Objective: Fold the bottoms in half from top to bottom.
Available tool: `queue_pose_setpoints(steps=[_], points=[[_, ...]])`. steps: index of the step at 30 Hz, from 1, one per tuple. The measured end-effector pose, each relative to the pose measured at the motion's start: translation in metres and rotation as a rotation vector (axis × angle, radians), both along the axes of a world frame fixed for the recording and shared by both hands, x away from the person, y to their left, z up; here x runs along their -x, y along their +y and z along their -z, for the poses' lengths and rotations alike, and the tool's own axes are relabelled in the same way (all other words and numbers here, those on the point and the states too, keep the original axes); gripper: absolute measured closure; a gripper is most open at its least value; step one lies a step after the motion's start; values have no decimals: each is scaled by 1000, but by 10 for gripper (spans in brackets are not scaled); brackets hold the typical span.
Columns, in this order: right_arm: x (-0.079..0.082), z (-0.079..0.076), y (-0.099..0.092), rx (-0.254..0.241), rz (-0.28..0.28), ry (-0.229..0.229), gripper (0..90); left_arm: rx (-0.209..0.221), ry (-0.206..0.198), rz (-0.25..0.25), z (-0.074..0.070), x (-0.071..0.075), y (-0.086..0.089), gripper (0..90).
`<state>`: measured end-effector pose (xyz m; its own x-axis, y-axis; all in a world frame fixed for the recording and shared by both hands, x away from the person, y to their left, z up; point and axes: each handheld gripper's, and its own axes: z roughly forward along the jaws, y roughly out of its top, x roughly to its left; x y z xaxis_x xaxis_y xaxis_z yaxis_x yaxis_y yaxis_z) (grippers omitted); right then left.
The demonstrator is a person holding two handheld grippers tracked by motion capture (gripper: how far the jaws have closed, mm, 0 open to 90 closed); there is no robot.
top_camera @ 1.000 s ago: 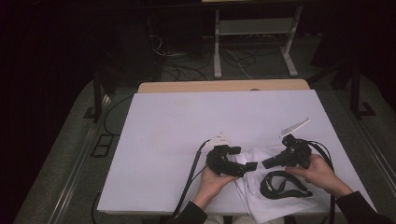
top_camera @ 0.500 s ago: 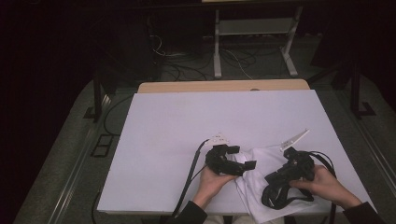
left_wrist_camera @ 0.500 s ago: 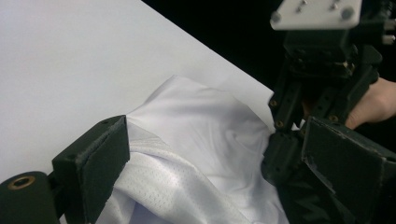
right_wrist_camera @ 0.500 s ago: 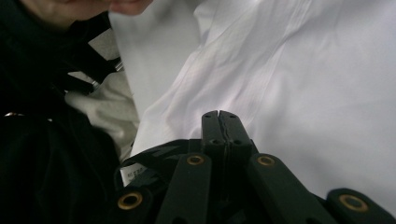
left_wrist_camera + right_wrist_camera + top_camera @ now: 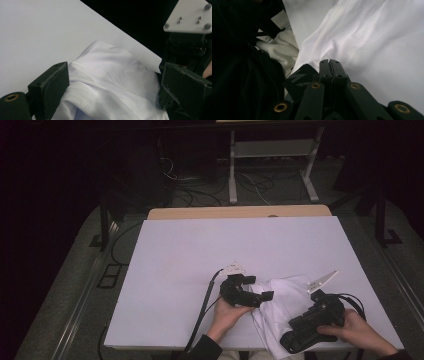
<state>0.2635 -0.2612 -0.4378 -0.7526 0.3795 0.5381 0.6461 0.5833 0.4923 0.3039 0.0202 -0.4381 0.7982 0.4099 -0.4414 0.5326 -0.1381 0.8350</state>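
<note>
A crumpled white cloth (image 5: pixel 285 300) lies at the front right of the white table (image 5: pixel 225 250). My left gripper (image 5: pixel 260 288) rests at the cloth's left edge. In the left gripper view it (image 5: pixel 115 82) is open, its jaws standing on either side of a raised fold of the cloth (image 5: pixel 112 67). My right gripper (image 5: pixel 286 340) sits low over the cloth's front part by the table's front edge. In the right gripper view its jaws (image 5: pixel 329 61) are pressed together, tips against the mesh cloth (image 5: pixel 374 37). Whether any fabric is pinched is hidden.
Black cables trail from both grippers across the table's front (image 5: pixel 205 305). The right gripper's grey plate (image 5: pixel 322 280) sticks up beside the cloth. A wooden strip (image 5: pixel 235 212) borders the far edge, with a metal stand (image 5: pixel 270 150) on the dark floor beyond.
My right gripper has moved toward the front edge of the table and turned leftward over the cloth. The left gripper has stayed at the cloth's left edge.
</note>
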Motion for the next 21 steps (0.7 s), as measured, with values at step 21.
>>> queue_pose_setpoints(steps=[21], points=[[5, 10, 3, 62, -38, -17, 777, -9, 7, -32, 0, -4, 5, 68]])
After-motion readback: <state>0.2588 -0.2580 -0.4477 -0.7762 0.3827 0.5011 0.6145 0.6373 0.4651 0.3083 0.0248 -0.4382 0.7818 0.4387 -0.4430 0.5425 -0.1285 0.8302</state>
